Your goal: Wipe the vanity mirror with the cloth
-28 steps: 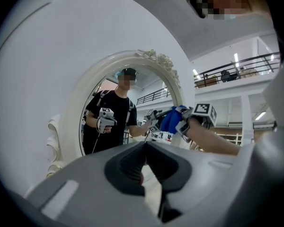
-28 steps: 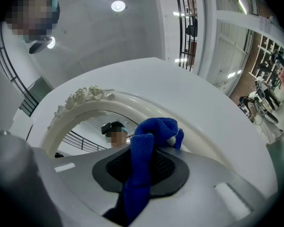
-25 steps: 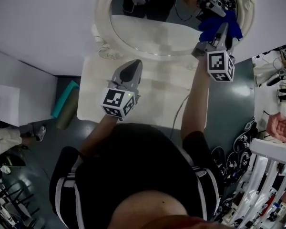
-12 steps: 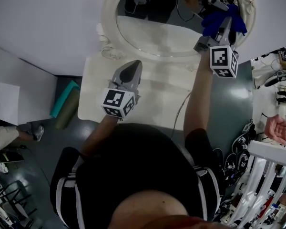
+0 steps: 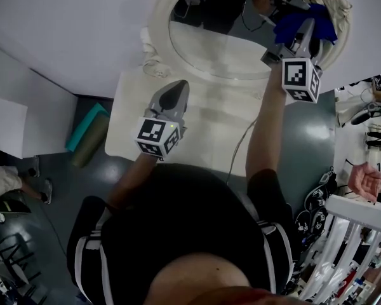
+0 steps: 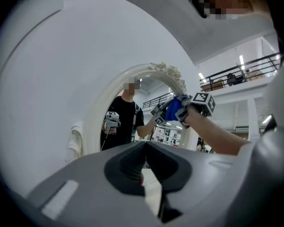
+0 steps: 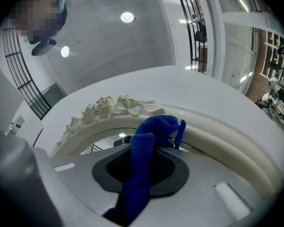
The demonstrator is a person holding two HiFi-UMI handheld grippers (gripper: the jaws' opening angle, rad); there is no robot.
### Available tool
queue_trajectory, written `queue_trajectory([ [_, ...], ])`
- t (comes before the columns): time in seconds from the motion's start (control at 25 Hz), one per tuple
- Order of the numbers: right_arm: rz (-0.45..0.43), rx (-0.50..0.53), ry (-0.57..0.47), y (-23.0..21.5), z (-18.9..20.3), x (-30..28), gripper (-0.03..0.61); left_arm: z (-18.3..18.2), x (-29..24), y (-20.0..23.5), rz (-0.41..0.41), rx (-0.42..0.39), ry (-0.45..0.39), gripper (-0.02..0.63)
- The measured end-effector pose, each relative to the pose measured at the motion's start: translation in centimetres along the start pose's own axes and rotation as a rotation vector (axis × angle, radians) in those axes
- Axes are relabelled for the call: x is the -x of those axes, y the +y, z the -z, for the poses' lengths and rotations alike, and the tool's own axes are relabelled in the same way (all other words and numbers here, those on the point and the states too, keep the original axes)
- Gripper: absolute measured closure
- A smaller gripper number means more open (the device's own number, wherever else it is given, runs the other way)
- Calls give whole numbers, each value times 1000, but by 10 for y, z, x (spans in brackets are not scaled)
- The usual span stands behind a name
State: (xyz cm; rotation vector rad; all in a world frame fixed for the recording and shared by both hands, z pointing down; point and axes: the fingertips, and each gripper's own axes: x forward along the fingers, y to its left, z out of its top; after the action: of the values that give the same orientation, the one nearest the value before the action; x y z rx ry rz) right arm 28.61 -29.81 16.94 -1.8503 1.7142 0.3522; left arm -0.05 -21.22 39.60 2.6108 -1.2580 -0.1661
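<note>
Clamping the blue cloth (image 5: 324,27), the right gripper (image 5: 305,33) holds it at the vanity mirror (image 5: 222,43) rim just ahead; the left gripper (image 5: 173,93), clenched empty, hovers above the bench (image 5: 209,129).

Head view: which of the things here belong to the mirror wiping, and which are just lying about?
Part of the job:
mirror
blue cloth
right gripper, fingers shut on the cloth, up by the mirror's frame

Just there:
left gripper, shut and empty, held over the table
white table
teal roll and olive roll on the floor
</note>
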Motion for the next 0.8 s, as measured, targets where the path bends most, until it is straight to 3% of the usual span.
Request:
queue_trajectory([
  [0.8,-121,42,-7,58,-1,-6,506,-9,16,-6,-53,13,-20,601],
])
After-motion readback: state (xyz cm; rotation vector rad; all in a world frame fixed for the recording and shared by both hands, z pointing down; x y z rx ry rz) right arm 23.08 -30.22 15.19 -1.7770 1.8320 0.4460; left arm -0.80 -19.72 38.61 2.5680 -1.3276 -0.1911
